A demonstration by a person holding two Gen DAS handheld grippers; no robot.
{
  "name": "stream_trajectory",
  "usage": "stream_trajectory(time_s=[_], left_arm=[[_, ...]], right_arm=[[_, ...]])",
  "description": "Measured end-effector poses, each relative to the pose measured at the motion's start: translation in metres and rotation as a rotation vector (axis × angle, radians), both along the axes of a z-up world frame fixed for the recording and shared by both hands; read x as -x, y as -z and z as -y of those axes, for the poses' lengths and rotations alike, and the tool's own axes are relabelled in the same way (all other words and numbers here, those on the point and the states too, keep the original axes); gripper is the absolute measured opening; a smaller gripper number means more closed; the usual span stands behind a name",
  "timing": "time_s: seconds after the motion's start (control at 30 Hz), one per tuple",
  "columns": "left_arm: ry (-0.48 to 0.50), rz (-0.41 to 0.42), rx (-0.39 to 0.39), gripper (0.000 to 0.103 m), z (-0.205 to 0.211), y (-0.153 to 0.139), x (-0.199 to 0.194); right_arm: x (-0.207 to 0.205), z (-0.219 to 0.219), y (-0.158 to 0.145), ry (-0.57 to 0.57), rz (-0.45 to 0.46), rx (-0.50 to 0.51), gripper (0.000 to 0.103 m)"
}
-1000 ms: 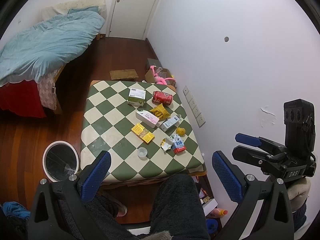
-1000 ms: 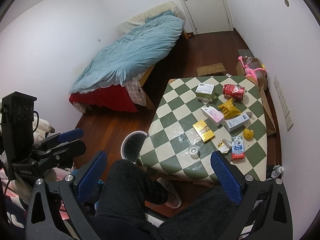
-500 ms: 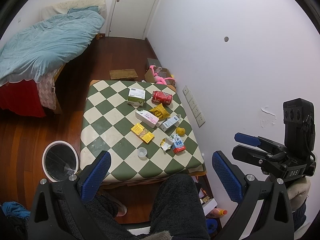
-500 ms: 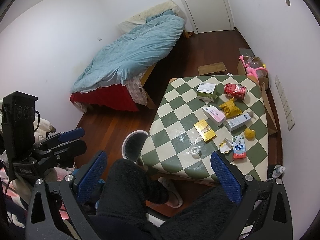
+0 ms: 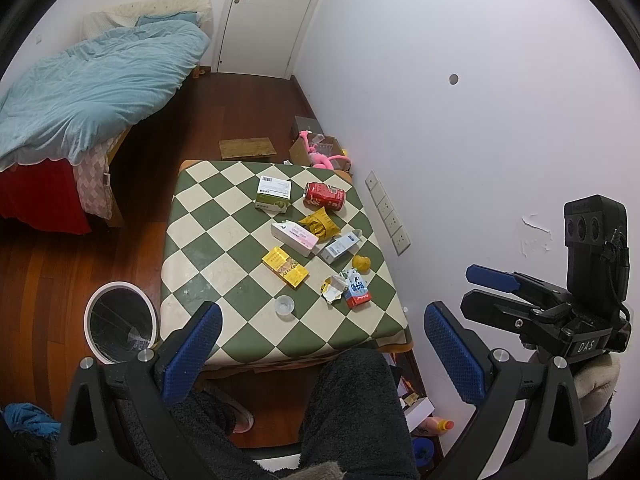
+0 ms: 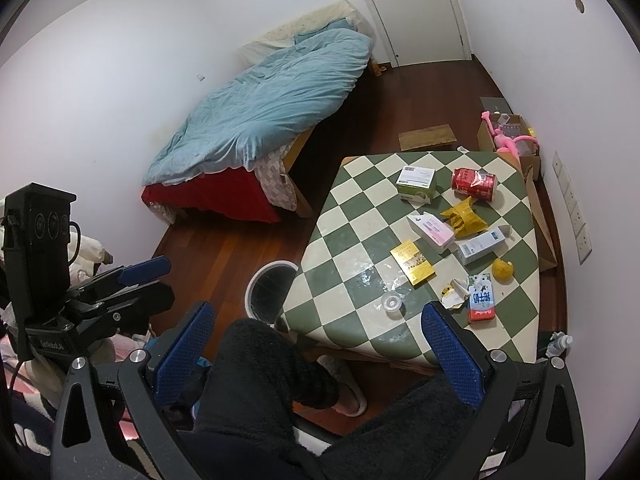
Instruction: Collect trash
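Hidden/unclear: print on boxes too small to read; bin (image 5: 120, 322) inside dark, contents can't tell; table's (image 5: 208, 216) near edge cut off by person's dark-clad legs.
L gripper (image 5: 320, 348): wide open, holds nothing, up high over knees, well apart from table.
R gripper (image 6: 316, 344): wide open too, holds nothing, also high above near edge.
L view only: R gripper's body at right by wall; orange-capped bottle (image 5: 434, 426) on floor.
R view only: L gripper's body at left; small bottle (image 6: 560, 342) on floor by table corner.
Trash, L to R on table: clear cup (image 5: 285, 305), yellow box (image 5: 285, 267), green-white box (image 5: 273, 193), pink-white box (image 5: 294, 238), yellow wrapper (image 5: 322, 222), red can (image 5: 324, 196), torn wrapper (image 5: 333, 288), blue-white carton (image 5: 340, 246), milk carton (image 5: 357, 289), yellow lump (image 5: 361, 263).
Surface: green/cream checked cloth.
Room: bin on wood floor just left of table; bed (image 5: 88, 84) w/ blue duvet at left; white door (image 5: 268, 16) at far end; cardboard box (image 5: 320, 150) w/ pink toy (image 5: 322, 158) behind table.
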State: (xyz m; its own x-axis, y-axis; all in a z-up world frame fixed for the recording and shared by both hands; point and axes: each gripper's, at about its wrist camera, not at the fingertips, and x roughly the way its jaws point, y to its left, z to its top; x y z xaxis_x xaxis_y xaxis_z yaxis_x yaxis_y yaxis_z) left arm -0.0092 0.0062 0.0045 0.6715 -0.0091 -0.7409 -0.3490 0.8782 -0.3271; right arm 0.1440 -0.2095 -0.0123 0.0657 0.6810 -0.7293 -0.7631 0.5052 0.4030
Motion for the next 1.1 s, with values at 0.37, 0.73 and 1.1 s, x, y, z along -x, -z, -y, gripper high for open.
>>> stream_trajectory(time_s=[0.37, 0.73, 1.1], left_arm=[[-0.232, -0.219, -0.163, 0.103, -0.037, 0.101, -0.063], [-0.193, -0.584, -0.054, 0.102, -0.049, 0.281, -0.151], [-0.032, -0.599, -0.032, 0.097, -0.003, 0.323, -0.188]], right_arm=[[-0.03, -0.01, 0.035, 0.139, -0.029, 0.05, 0.103], [-0.158, -0.002, 0.233, 0.445, -0.12, 0.334, 0.07], [-0.196, -0.023, 0.346, 0.317, -0.199, 0.494, 0.069]])
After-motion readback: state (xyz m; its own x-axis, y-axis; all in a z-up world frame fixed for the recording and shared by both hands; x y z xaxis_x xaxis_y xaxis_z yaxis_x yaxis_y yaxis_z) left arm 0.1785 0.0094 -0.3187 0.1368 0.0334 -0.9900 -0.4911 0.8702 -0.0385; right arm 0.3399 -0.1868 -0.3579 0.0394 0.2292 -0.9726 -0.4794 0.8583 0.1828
